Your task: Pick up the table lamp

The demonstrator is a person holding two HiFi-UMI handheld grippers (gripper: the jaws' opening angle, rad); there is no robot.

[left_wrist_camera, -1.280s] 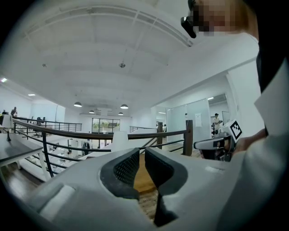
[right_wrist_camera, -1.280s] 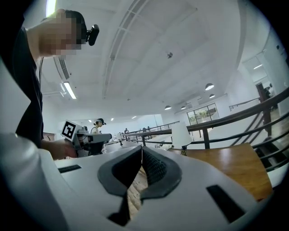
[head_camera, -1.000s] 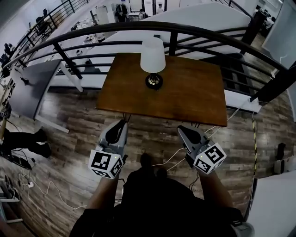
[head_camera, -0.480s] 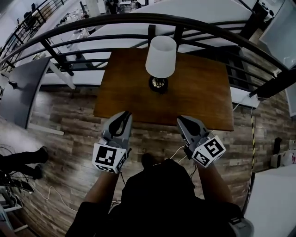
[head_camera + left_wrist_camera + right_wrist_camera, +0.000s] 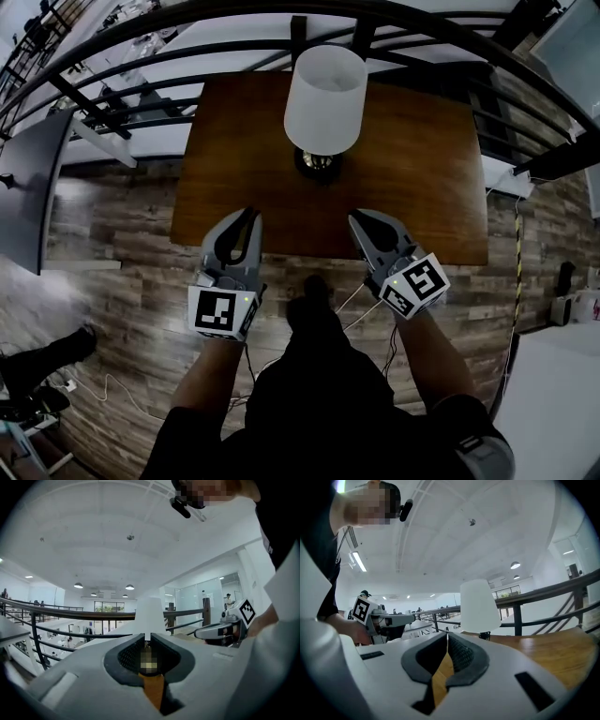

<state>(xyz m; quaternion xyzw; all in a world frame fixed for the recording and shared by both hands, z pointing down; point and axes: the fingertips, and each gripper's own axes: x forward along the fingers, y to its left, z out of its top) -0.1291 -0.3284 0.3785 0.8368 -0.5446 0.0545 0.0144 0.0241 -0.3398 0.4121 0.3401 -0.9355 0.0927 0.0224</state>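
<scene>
**Both grippers shut and empty, lamp untouched**

Lamp (image 5: 324, 89) stands upright on the table (image 5: 422, 187), mid-width on the far side, close to the railing (image 5: 298, 33). It's white-shaded, with a dark round base (image 5: 319, 165) flat on the wood. Nothing is touching it.

Left gripper (image 5: 246, 216): over the table's near edge, left of the lamp, pointing toward the far side. Its own view shows the jaws pressed together, tips meeting, nothing between them. The lamp sits dead ahead past the tips.

Right gripper (image 5: 362, 217): over the same near edge, right of the lamp, angled slightly inward. Its jaws are also pressed together and empty. In its own view the lamp is ahead and a bit right of the tips.

The grippers are side by side and apart from each other. The lamp lies between their lines, well beyond both. Each gripper shows at the edge of the other's view. Plank floor (image 5: 112, 244) shows around the table.
</scene>
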